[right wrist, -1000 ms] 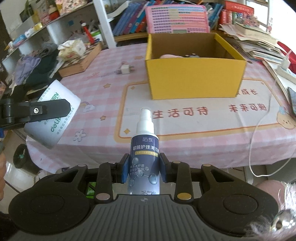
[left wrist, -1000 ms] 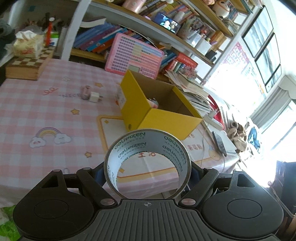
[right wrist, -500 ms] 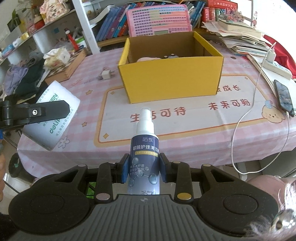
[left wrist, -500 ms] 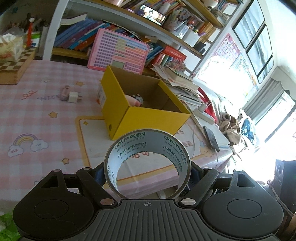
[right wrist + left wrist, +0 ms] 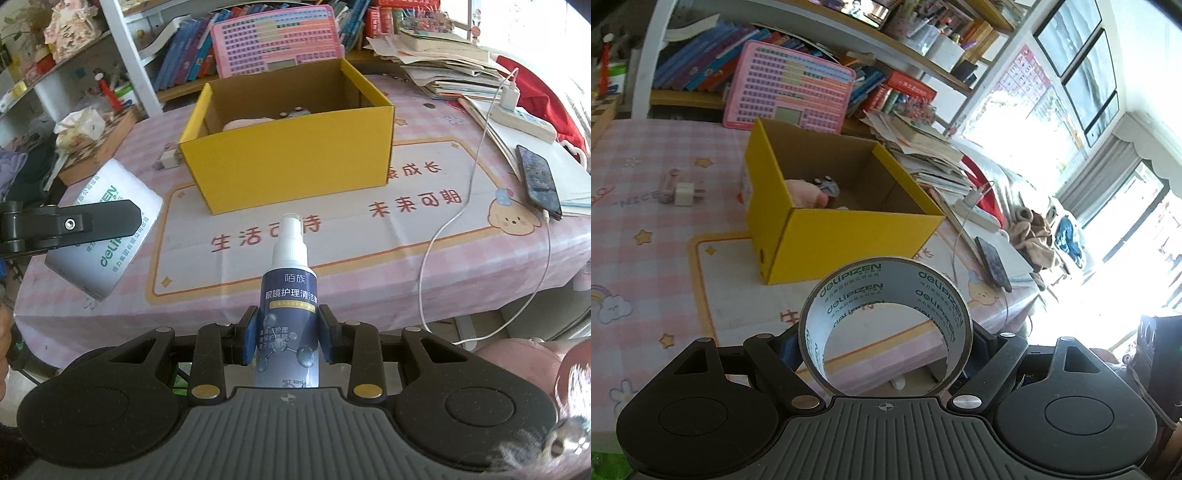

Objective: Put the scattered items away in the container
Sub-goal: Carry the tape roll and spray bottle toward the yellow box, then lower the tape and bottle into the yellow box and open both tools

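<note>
My left gripper (image 5: 885, 345) is shut on a roll of tape (image 5: 886, 284), held above the table's front edge; the roll also shows in the right wrist view (image 5: 107, 236). My right gripper (image 5: 289, 338) is shut on a blue spray bottle (image 5: 290, 306) with a white nozzle, held upright over the table's near edge. The yellow cardboard box (image 5: 827, 236) stands open on the table, ahead of both grippers (image 5: 295, 155). A pink soft item (image 5: 805, 192) and a small grey thing lie inside it. A white plug (image 5: 685, 194) lies left of the box.
The table has a pink checked cloth (image 5: 369, 240). A phone (image 5: 537, 181), a white cable (image 5: 454, 229) and stacked papers (image 5: 450, 70) sit at the right. A pink board (image 5: 273, 37) and bookshelves stand behind the box. A chess box with tissues (image 5: 92, 136) is at the left.
Both grippers have moved closer to the yellow box and higher, so more of its inside shows. Both still hold their items.
</note>
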### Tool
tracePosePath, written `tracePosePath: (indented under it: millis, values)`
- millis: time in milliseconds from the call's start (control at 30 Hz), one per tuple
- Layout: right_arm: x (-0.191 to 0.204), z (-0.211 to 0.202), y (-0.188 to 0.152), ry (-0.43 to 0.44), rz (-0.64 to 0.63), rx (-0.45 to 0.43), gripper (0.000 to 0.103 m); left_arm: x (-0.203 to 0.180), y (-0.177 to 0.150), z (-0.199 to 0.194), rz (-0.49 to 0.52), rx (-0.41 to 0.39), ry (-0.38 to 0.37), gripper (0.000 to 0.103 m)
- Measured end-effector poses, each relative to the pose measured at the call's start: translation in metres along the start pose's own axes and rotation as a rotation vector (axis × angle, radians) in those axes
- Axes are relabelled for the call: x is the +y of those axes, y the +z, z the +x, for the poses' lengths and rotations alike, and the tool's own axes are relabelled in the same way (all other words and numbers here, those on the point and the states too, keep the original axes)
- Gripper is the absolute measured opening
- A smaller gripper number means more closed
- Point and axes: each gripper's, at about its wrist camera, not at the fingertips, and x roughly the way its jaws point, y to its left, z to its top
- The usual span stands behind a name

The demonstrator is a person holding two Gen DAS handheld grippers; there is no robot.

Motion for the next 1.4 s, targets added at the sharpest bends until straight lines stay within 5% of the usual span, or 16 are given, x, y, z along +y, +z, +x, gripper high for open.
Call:
tracePosePath:
  millis: [667,1133,1400]
  values:
    - [-0.038,0.018,0.052,0.016,-0.013,-0.013,0.031,-0.016,0.042,0.046,0.052,-0.028,0.001,0.084]
    - [-0.055,0.026,0.135,0.085,-0.104,-0.131,0.031,-0.022,0.100,0.067,0.129,-0.137,0.100,0.084]
    - [-0.062,0.062,0.193,0.100,-0.179,-0.175,0.031,-0.019,0.124,0.110,0.202,-0.106,0.184,0.084]
